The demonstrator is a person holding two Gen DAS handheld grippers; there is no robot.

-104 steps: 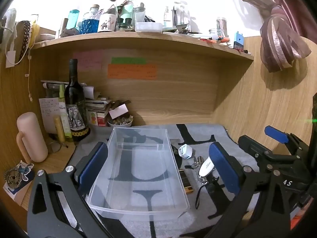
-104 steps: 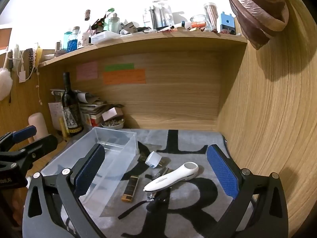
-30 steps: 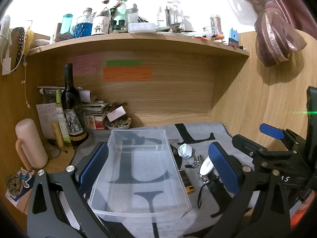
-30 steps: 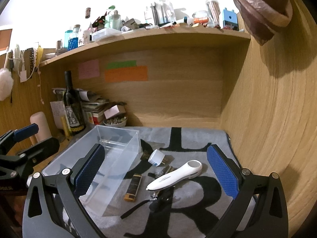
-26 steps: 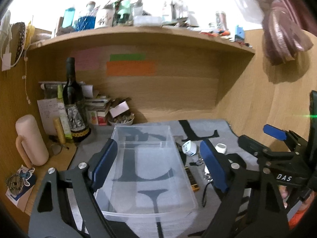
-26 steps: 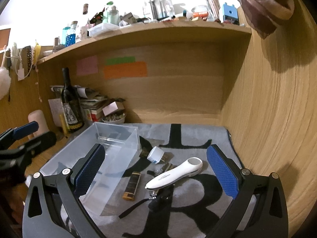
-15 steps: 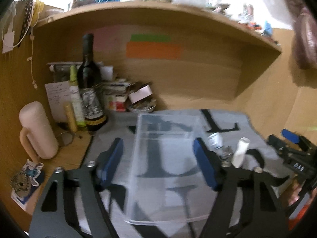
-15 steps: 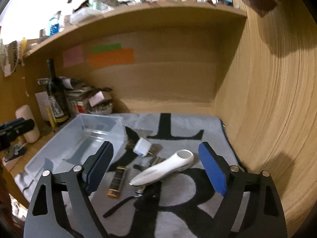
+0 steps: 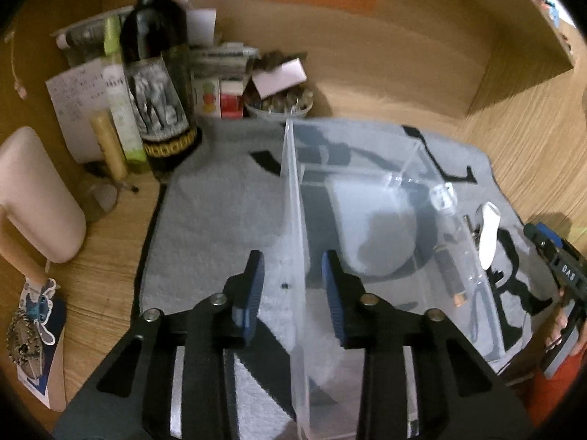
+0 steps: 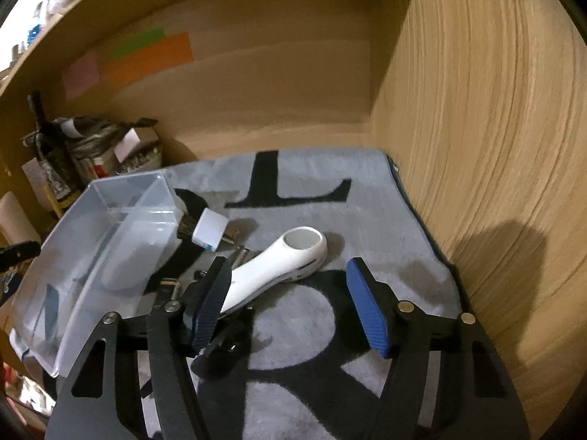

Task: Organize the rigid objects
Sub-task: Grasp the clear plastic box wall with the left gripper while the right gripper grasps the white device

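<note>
A clear plastic bin (image 9: 385,220) stands on the grey mat; it also shows in the right wrist view (image 10: 110,242). My left gripper (image 9: 293,282) straddles the bin's left wall, one pad on each side, partly closed with small gaps to the wall. My right gripper (image 10: 290,304) is open, low over the mat, its left pad beside the handle of a white handheld device (image 10: 282,260). A white plug adapter (image 10: 210,233), metal clips (image 10: 238,255) and a brown lighter (image 9: 453,278) lie between the device and the bin.
A wine bottle (image 9: 157,84), a pink cylinder (image 9: 36,198), papers, boxes and a small bowl (image 9: 279,104) crowd the back left. A wooden side wall (image 10: 495,146) stands close on the right. The grey mat (image 10: 367,212) carries black letters.
My left gripper has dropped down and left onto the bin's left wall and narrowed. My right gripper has lowered and moved forward toward the white device, narrowing slightly.
</note>
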